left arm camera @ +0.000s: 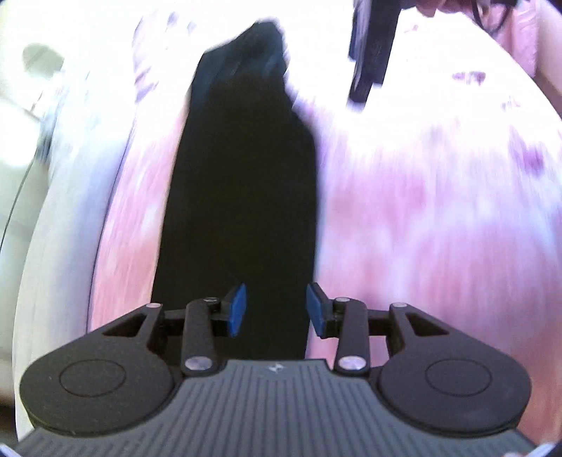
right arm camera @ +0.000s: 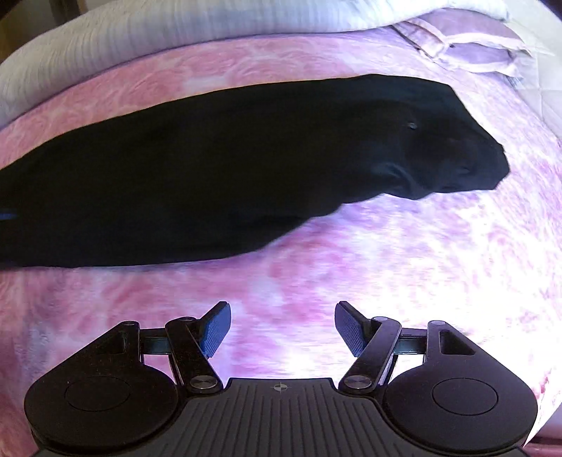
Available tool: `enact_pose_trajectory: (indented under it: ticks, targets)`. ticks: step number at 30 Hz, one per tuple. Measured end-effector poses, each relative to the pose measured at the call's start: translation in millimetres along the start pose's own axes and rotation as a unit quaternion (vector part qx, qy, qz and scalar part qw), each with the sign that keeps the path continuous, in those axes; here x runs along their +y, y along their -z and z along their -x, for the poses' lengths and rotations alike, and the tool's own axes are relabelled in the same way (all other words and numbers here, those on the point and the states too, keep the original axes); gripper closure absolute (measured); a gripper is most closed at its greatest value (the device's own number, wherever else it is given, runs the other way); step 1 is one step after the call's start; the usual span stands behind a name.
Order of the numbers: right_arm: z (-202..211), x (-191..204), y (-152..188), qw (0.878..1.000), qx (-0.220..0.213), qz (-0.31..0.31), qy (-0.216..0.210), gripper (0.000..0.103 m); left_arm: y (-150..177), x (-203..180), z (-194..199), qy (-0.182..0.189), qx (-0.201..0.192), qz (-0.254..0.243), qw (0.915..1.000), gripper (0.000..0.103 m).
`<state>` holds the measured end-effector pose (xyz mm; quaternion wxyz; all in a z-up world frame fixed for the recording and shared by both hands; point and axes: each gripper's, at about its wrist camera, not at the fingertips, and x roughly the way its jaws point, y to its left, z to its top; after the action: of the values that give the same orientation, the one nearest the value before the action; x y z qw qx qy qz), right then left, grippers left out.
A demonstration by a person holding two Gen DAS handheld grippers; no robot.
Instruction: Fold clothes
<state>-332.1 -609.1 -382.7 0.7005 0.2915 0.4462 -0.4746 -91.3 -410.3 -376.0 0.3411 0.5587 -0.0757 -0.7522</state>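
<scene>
A long piece of clothing (right arm camera: 224,175) is being laid flat on a bed cover (right arm camera: 386,274). A bunched blanket (right arm camera: 175,31) is being kept behind it, with a pillow (right arm camera: 470,49) lying to the blanket's right. The right gripper (right arm camera: 282,334) is being held over the bare cover in front of the clothing, and the left gripper (left arm camera: 275,311) over one end of it.

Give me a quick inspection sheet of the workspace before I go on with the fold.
Surface: pink patterned bedspread, wrinkled.
Job's things: black garment, laid out long and narrow, looks folded lengthwise.
Clutter: pale blanket bunched along the far edge; pink pillow.
Grippers: left gripper open, over the garment's near end; right gripper open, over bare bedspread, beside the garment.
Cables: nothing seen.
Surroundings: too blurred to tell.
</scene>
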Motion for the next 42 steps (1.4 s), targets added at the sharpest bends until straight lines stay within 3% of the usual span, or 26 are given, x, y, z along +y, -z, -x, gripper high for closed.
enact_pose_trajectory:
  ticks: [4,7,8,10,13,16,19,22,25,31,37,42]
  targets:
    - [5,-27,7,0.999,-0.015,-0.024,-0.015,0.034,-47,-21,-53,0.025,-0.014,-0.060,0.9978,0.068]
    - [7,-43,17,0.999,-0.023,-0.040,-0.027,0.034,-53,-26,-87,0.029,0.005,-0.102,0.9944,0.069]
    - [6,-47,20,0.998,-0.025,-0.043,-0.031,0.034,-52,-23,-91,0.026,0.007,-0.111,0.9935,0.073]
    - [5,-48,22,0.997,-0.032,-0.050,-0.039,0.034,-54,-16,-96,0.016,0.019,-0.124,0.9919,0.102]
    - [2,-40,17,0.996,-0.048,-0.061,-0.053,0.034,-57,20,-85,0.021,0.017,-0.068,0.9973,0.103]
    - [0,-32,12,0.993,-0.065,-0.072,-0.066,0.034,-66,70,-73,0.038,0.011,0.021,0.9990,0.103]
    - [-3,-23,7,0.990,-0.081,-0.083,-0.079,0.034,-64,123,-74,0.060,0.008,0.114,0.9917,0.103]
    - [-6,-15,2,0.987,-0.097,-0.094,-0.093,0.029,-59,161,-76,0.069,0.009,0.167,0.9835,0.103]
    - [-16,-4,-16,0.977,-0.119,-0.139,-0.105,0.022,-57,179,-76,0.075,0.004,0.183,0.9802,0.103]
    - [-52,0,-52,0.958,-0.136,-0.227,-0.112,0.021,-54,181,-71,0.084,-0.013,0.173,0.9812,0.103]
    - [-96,-14,-69,0.946,-0.147,-0.279,-0.071,0.021,-46,187,-72,0.088,-0.029,0.185,0.9783,0.103]
    - [-65,-36,-59,0.951,-0.176,-0.247,0.053,0.023,-49,167,-74,0.115,-0.043,0.147,0.9814,0.103]
